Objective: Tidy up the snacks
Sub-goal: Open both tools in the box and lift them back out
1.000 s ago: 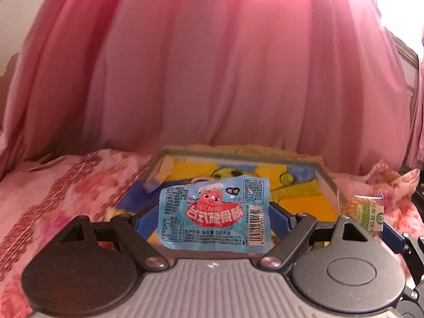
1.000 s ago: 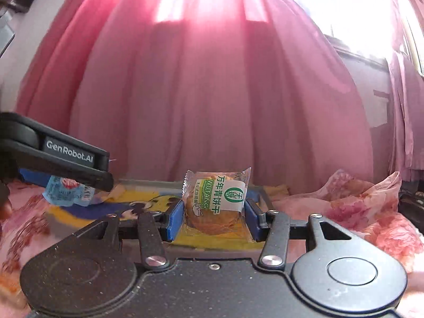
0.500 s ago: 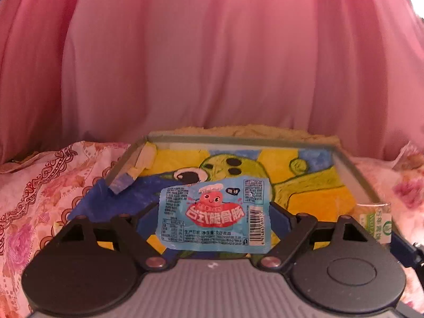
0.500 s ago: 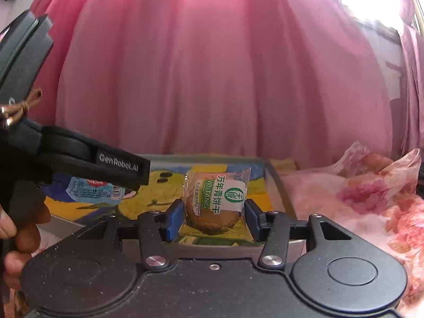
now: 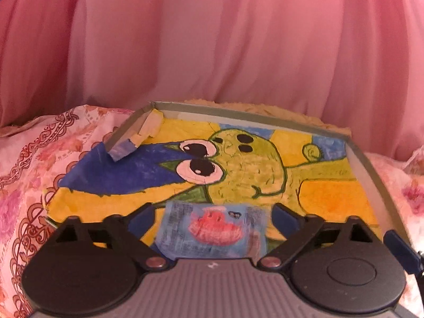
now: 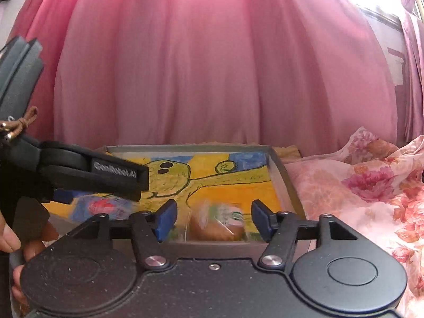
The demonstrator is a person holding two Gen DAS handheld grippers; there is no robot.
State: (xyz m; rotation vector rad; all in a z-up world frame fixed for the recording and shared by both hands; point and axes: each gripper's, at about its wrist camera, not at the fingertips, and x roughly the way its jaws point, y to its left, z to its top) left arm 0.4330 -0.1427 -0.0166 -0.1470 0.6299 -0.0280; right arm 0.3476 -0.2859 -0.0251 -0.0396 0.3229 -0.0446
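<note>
The blue snack packet (image 5: 212, 229) sits low in the centre of your left wrist view, blurred, with its pink logo just readable, and your left gripper (image 5: 212, 216) has its blue fingers (image 5: 140, 218) spread wide on either side with clear gaps to the packet's edges, so nothing is pinched there. Behind it, filling the middle of the frame, is the shallow grey tray (image 5: 371, 169) lined with a painted sheet, a green cartoon figure with big eyes on yellow and blue. Whether the packet lies on the lining or hangs just above it, you cannot tell from the blur. Over in your right wrist view, the round cake in its clear wrapper (image 6: 216, 222) shows at lower centre, also smeared, down at the tray's near edge, and your right gripper (image 6: 213, 218) stands wide too, its blue pads (image 6: 165, 218) well clear of the wrapper on both sides. At the left of that frame the left tool's black arm reaches across, your hand (image 6: 16, 241) curled on its handle at the lower left edge, the blue packet visible beneath it. Floral pink bedding (image 6: 365, 185) fills the right side, and pink curtains (image 6: 212, 66) hang across the whole upper half.
</note>
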